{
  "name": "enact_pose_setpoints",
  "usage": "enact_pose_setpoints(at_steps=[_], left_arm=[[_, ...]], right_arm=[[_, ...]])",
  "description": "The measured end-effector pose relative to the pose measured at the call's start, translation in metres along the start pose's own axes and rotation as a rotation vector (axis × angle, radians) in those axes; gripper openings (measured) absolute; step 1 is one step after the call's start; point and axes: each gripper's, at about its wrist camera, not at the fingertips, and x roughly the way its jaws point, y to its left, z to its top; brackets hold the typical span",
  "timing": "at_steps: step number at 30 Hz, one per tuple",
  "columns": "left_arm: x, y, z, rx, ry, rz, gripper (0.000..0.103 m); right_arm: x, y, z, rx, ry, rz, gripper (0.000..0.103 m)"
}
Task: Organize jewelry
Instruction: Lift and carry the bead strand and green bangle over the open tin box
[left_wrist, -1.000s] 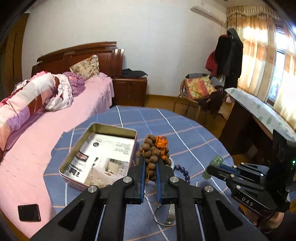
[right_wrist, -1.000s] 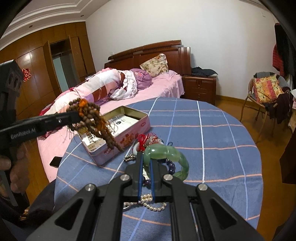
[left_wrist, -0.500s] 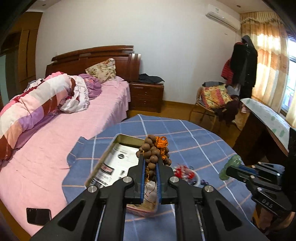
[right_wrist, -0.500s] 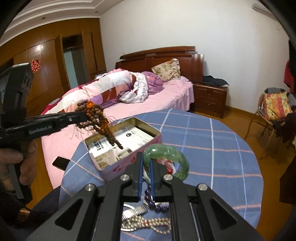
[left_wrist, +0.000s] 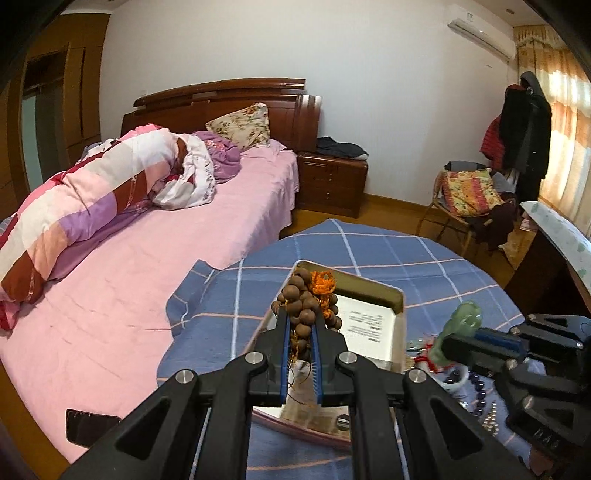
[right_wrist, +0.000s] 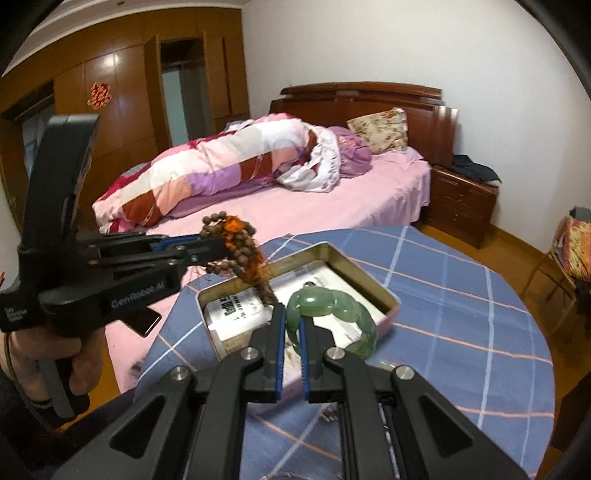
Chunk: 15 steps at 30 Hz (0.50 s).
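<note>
Tin (right_wrist: 373, 291) is the landmark for everything now: it stands open on the blue checked cloth (right_wrist: 461, 306), with printed paper lying on its floor, and both my loads hang over it or beside it. My left gripper (left_wrist: 300, 325) is clenched on the wooden beads (left_wrist: 301, 306), a bunched string with an orange tassel; in the right wrist view the same left gripper (right_wrist: 225, 247) comes in level from the bed side of the tin, and the beads (right_wrist: 236, 251) hang down from it over the tin's corner on that side, the lowest ones apparently above the paper and not touching it. My right gripper (right_wrist: 291, 325) is clenched on the green bangle (right_wrist: 332, 306), which it holds by one part of the ring, so the rest of the ring stands out ahead of the fingers. In the left wrist view the bangle (left_wrist: 461, 317) is seen edge-on, just outside the tin's long wall on the side away from the bed. I judge the left hand is the nearer one for dropping, because its load is already inside the rim line, while the bangle must cross that wall first. The tin's long axis runs from me toward the far side of the table, so I think the bangle should go in flat along this axis. Some loose pieces lie on the cloth beside the tin, on the bangle's side, but they are too small for me to name.
</note>
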Motion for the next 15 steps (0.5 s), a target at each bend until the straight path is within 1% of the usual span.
enact_pose_setpoints(at_steps=[4,15], left_arm=[[0.004,0.006,-0.002,-0.008,-0.002,0.013,0.009],[0.025,0.006,-0.014,0.003,0.041,0.022,0.009]], right_arm=[[0.020,0.007,0.002,-0.006,0.021,0.017,0.009],[0.058,0.016,-0.004,-0.019,0.066,0.029,0.009]])
